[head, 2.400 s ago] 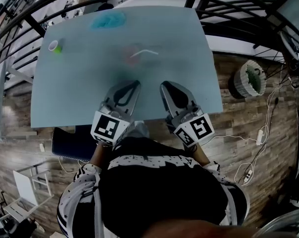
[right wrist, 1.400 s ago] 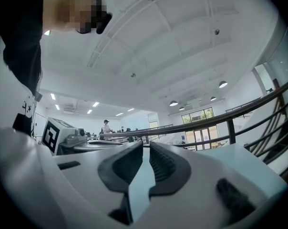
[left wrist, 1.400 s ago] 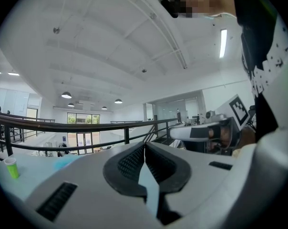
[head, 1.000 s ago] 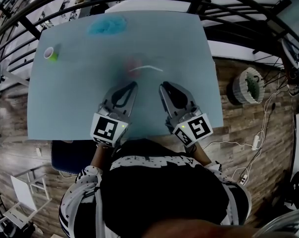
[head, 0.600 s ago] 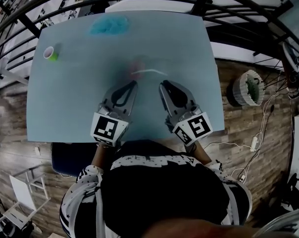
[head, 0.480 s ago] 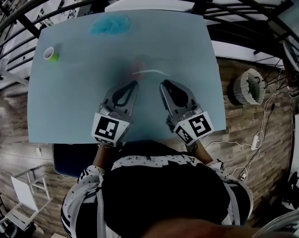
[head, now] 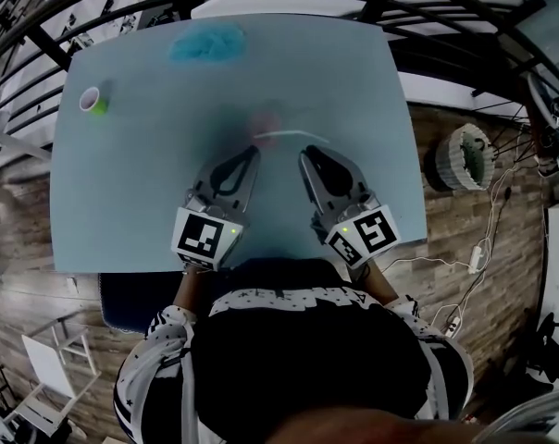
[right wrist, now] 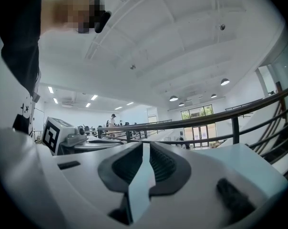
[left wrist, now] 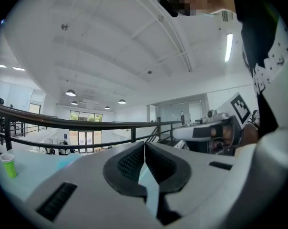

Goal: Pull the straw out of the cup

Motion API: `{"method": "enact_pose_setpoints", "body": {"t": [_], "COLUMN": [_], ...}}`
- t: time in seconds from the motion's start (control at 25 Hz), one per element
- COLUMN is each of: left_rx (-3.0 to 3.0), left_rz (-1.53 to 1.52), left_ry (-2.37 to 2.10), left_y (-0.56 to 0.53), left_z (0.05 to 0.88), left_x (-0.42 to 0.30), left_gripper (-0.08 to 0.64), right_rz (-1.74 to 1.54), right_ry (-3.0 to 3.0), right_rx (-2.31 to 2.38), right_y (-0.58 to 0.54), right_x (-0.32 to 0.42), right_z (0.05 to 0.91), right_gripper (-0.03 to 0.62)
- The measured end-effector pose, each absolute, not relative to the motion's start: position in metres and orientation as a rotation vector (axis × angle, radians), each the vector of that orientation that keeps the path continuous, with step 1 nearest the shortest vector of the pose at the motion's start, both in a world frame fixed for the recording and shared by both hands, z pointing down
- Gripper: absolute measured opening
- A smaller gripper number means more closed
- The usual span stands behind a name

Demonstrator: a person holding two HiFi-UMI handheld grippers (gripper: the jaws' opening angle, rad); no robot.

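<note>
**A:** Straw first: is it out yet?

**B:** No. It shows as a thin white line running rightward from the reddish cup, past the middle of the table. Its left end seems to sit at the cup, so I take it as not pulled yet (that patch is blurred, and I can't say whether the cup stands or lies).

**A:** So what has changed?

**B:** The gap. A couple of seconds ago both grippers hung at the near edge, with the cup well ahead of them. Now the left gripper and the right gripper have come forward over the table. Their tips sit just short of the straw, the left one below its cup end and the right one below its free end.

**A:** Holding anything?

**B:** Nothing. Each gripper's own view shows its two jaws pressed together at the tips with nothing caught between them, the same as before.

**A:** Meaning?

**B:** As I read it, the approach is nearly done and the grasp hasn't begun. One gripper must part its jaws before it can pinch the straw. The right one looks nearer the free end, and the left could steady the cup.

**A:** Anything else nearby?

**B:** A small green cup and a blue heap sit at the far left and back, well apart from the work.
</note>
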State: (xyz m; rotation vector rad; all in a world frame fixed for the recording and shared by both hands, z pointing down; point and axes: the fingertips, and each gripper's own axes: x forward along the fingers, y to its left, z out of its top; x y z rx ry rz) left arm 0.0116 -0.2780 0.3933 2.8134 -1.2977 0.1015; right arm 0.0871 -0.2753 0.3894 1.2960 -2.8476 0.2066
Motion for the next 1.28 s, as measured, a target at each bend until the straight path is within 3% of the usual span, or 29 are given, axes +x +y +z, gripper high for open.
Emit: {"method": "enact_pose_setpoints", "body": {"t": [1.28], "left_rx": [2.772], "left_rz": [0.165], "left_ry": [-1.296], "left_y": [-0.298], "left_z": [0.418], "left_x": [0.009], "left_gripper": [0.014], "right_rz": [0.362], "right_ry": [-2.796], "right_rx": [1.287], "right_y": [-0.291], "right_x": [0.087], "right_z": [0.446], "right_gripper": [0.031]}}
